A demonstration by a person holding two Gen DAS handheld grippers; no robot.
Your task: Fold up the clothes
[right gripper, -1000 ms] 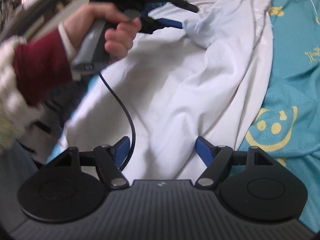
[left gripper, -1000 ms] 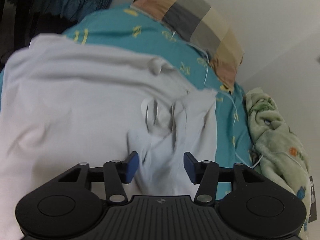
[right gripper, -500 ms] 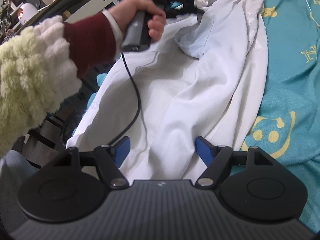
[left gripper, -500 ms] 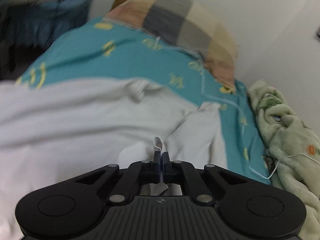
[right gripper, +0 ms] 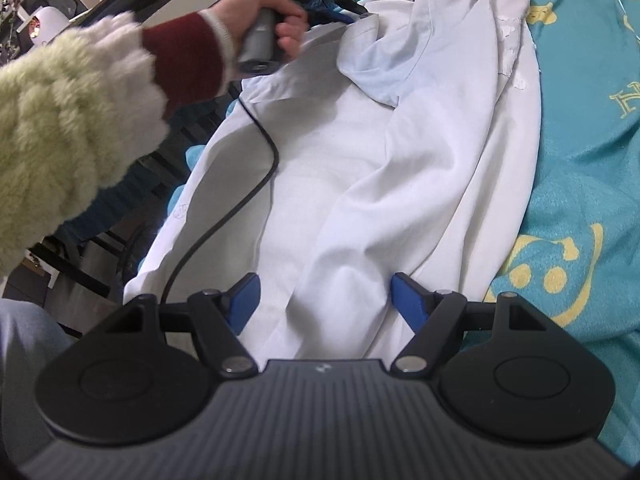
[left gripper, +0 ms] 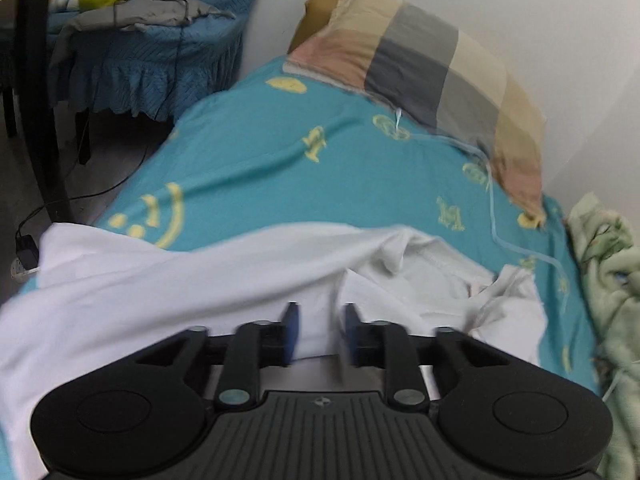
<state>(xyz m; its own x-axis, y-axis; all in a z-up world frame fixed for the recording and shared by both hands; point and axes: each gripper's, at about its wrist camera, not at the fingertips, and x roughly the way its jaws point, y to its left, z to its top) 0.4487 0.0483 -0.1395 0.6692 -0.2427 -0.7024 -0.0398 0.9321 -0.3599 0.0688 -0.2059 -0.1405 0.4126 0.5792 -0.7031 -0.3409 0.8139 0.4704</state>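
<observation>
In the upper left of the right wrist view, the person's left hand (right gripper: 268, 28) wraps around a grey handle, wrist in a dark red cuff under a fluffy pale-green sleeve, with a black cable (right gripper: 240, 184) drooping from the handle across the cloth. The left tongs (left gripper: 318, 334), low in the centre of their own view, are released, blue pads slightly apart with a fold of the white shirt (left gripper: 200, 280) between them, not pinched. The right tongs (right gripper: 324, 300) gape wide over the shirt's (right gripper: 400, 168) lower edge. The shirt is thin, smooth and creased, spread along the bed's teal sheet (left gripper: 288, 160), printed with yellow smileys. A checked pillow (left gripper: 432, 68) sits upper right; a fleecy green blanket (left gripper: 608, 280) bunches at far right.
</observation>
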